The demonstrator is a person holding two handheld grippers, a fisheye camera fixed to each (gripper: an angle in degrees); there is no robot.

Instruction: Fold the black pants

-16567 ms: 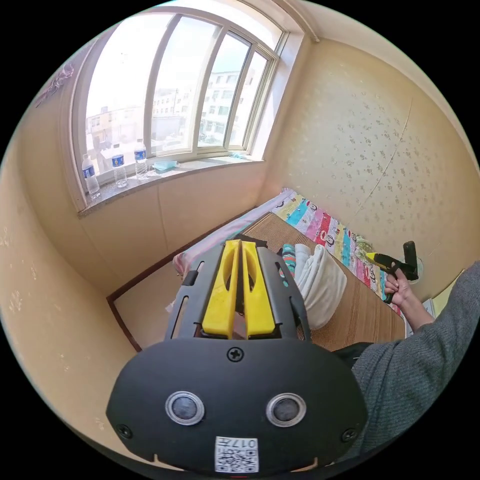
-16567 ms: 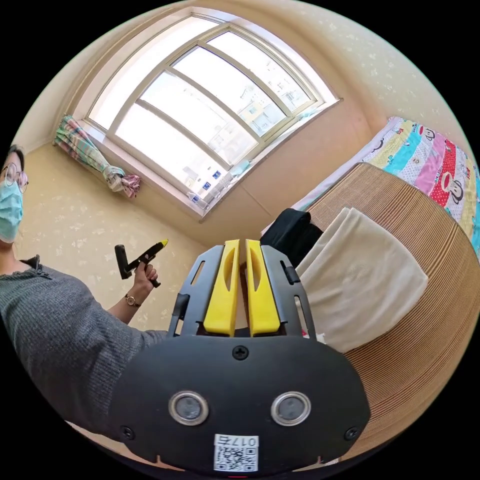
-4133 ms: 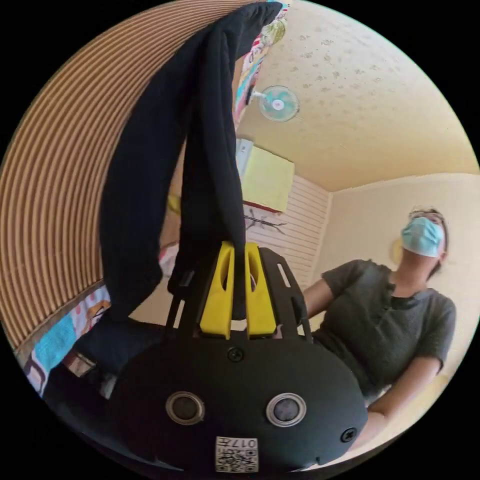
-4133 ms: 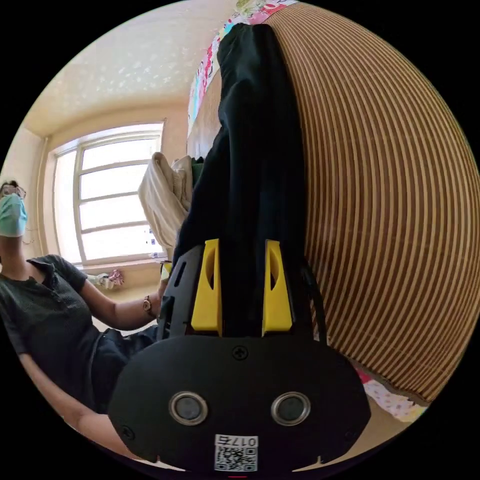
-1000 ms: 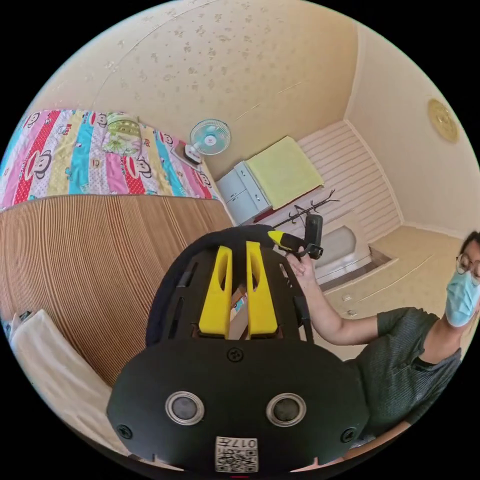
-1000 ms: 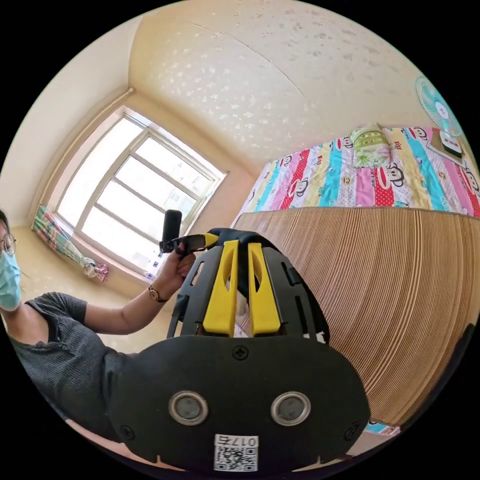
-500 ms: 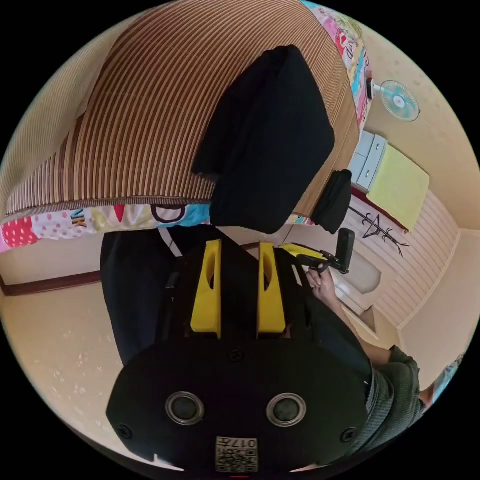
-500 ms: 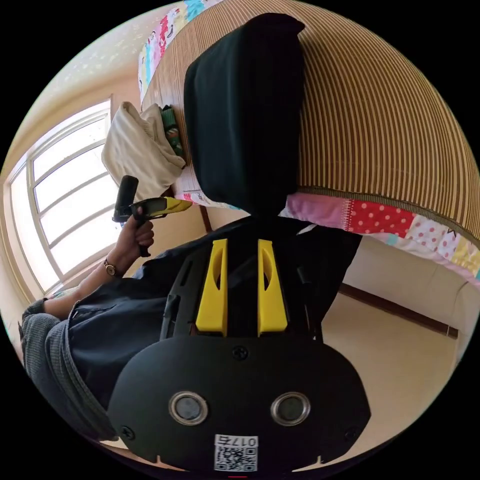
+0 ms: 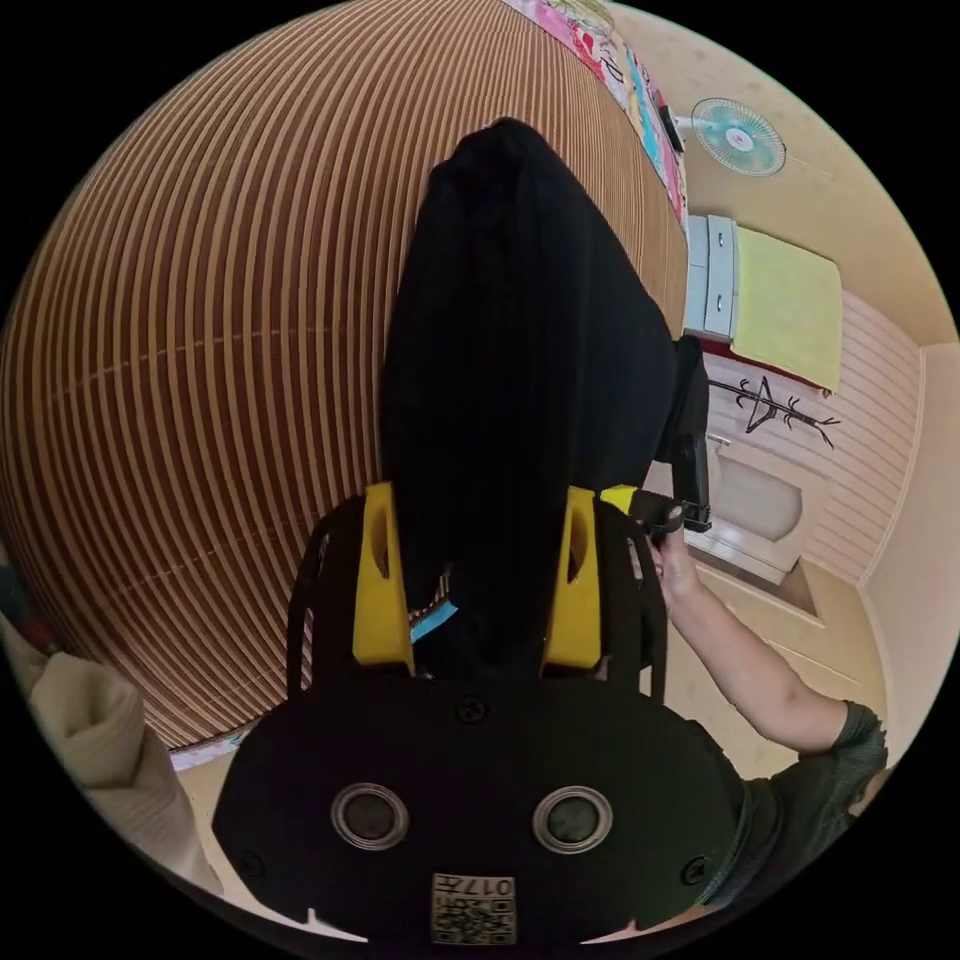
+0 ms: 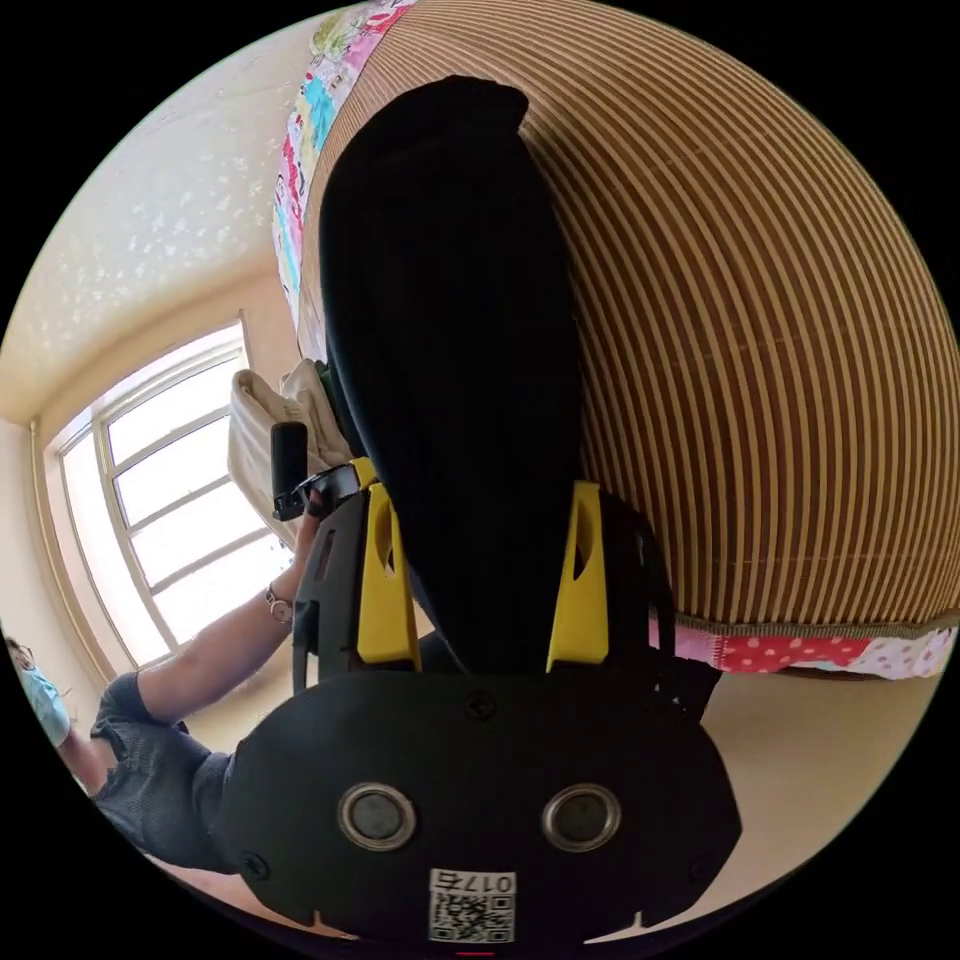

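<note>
The black pants (image 9: 520, 330) lie as a long, narrow, folded bundle on the striped mat (image 9: 200, 330) that covers the bed, one end reaching away across the mat and the near end at the bed's edge, close to the person. In the left gripper view, the left gripper (image 9: 478, 585) has its yellow jaws spread wide, one on each side of that near end, and the cloth fills the gap between them; they straddle the bundle, and I cannot see either jaw pressing into it. The right gripper (image 10: 482, 580) stands the same way in the right gripper view, its jaws apart on either side of the dark cloth. Each view also catches the other gripper just beside the bundle, held in the person's hand (image 9: 672, 562). A pile of cream cloth (image 10: 262, 440) sits near the window (image 10: 170, 500), apart from the pants. My reading is that the lengthwise folding is done and the step in hand is taking hold of the near end for a crosswise fold. The next move seems to call for both pairs of jaws to close on all the layers at once, at matching spots on the two sides, then to lift and carry that end over toward the far end, keeping the edges in line so that the layers do not slide apart.
</note>
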